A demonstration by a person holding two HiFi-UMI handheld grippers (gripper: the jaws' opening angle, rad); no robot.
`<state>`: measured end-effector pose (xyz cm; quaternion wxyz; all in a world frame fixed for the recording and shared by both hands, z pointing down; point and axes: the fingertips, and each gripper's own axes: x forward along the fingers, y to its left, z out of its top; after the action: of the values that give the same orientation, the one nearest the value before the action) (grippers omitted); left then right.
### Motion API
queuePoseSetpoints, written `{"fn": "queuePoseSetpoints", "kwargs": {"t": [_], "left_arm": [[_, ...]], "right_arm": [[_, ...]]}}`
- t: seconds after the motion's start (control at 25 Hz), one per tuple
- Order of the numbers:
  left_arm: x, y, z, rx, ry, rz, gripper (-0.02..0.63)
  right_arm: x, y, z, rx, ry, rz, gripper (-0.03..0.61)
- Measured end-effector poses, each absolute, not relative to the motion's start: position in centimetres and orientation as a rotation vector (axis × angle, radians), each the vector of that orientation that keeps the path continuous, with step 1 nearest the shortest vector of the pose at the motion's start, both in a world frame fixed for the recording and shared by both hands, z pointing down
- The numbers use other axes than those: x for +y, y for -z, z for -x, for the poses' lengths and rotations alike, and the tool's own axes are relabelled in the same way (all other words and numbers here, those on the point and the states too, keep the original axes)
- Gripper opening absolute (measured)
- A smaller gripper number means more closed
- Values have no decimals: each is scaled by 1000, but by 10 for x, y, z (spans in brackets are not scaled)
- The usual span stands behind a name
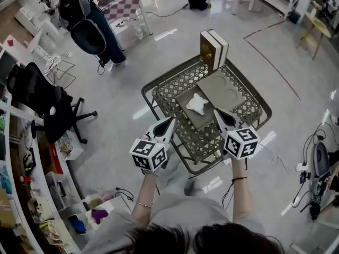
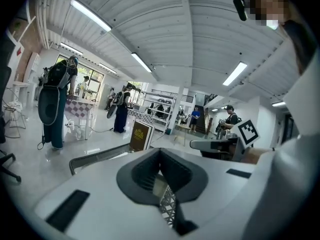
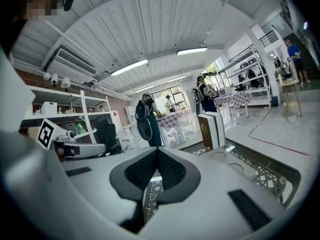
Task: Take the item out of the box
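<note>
A shallow grey box (image 1: 203, 121) lies open on the metal lattice table (image 1: 172, 91) with a crumpled white item (image 1: 198, 103) inside it. A grey insert with round hollows (image 1: 225, 91) lies beside it, seen low in the right gripper view as well (image 3: 222, 156). A dark and white box (image 1: 213, 48) stands upright at the far edge. My left gripper (image 1: 170, 120) hovers at the table's near left, shut and empty. My right gripper (image 1: 217, 111) is shut too, with its tip just right of the open box. Neither touches the white item.
A person with a black backpack (image 1: 87, 15) stands at the far left. A black office chair (image 1: 53, 110) and shelves line the left side. An iron (image 1: 320, 160) and cables lie on the floor at the right.
</note>
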<state>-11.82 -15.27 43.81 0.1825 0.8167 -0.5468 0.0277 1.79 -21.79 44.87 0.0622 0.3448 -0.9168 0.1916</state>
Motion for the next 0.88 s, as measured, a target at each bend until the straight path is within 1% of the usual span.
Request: {"fn": "queuePoseSetpoints", "kwargs": {"t": [0.52, 0.88], "left_arm": [[-212, -481, 120, -1392, -148, -2288, 18], [-233, -525, 114, -1277, -198, -2261, 17]], "right_arm": [[-265, -500, 12, -2683, -714, -1020, 20], [-281, -550, 20, -2579, -896, -1044, 21]]}}
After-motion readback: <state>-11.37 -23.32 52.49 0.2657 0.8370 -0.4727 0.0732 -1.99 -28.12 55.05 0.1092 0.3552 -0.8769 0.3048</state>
